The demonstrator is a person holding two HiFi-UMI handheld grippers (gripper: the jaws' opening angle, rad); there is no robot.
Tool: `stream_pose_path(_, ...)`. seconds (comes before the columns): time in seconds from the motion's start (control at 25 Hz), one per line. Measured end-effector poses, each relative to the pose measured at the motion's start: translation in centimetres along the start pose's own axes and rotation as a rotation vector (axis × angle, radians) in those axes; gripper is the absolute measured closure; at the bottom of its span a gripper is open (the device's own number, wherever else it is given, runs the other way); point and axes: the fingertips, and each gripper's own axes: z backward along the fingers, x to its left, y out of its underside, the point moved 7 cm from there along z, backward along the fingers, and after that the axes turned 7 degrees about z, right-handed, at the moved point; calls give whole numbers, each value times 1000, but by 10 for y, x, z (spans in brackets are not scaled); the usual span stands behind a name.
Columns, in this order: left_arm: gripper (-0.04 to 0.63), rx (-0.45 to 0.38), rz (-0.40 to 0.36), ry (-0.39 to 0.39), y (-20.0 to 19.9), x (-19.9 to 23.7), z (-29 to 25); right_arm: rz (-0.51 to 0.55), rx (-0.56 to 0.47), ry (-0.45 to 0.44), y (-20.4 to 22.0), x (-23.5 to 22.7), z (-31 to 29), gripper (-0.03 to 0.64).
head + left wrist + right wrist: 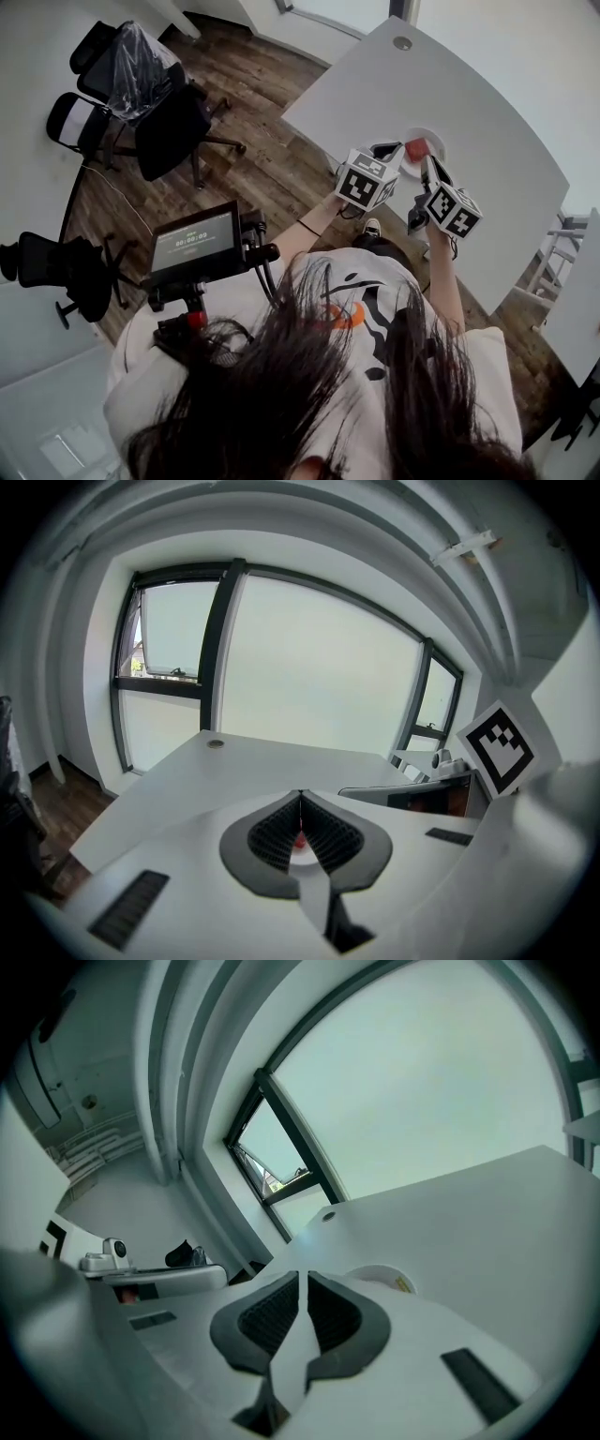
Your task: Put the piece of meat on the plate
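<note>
A red piece of meat (416, 148) lies on a small white plate (434, 137) near the front edge of the white table (469, 84). My left gripper (392, 150) hangs just left of the plate with its jaws together. In the left gripper view (300, 796) a sliver of the red meat (300, 841) shows through the slit behind the tips. My right gripper (428, 167) hovers at the plate's near side. Its jaws (302, 1279) stand almost together with nothing between them, and the plate (382, 1279) peeks out just beyond.
Black office chairs (141, 89) stand on the wooden floor to the left. A small monitor on a stand (192, 242) sits close by the person's left side. A round cable hole (402, 43) marks the table's far end. Large windows (309, 667) lie beyond the table.
</note>
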Motion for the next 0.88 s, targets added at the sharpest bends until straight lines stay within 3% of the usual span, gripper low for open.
stream_pose_path(0.08,589,-7,-9,18,4,-7,13,-19,-14,0,7,9,13,609)
stream_pose_path(0.36,589,-41,31,73,34,-34,73,-46,-71,-11,40,54,79,609)
stream_pose_path(0.68,589,-67,44,82,95,-72,161,-66,-134,-6,96,104,178,609)
stream_pose_path(0.88,589,-56,58,97,105,-84,170,-92,-130,-3,103,103,186,609)
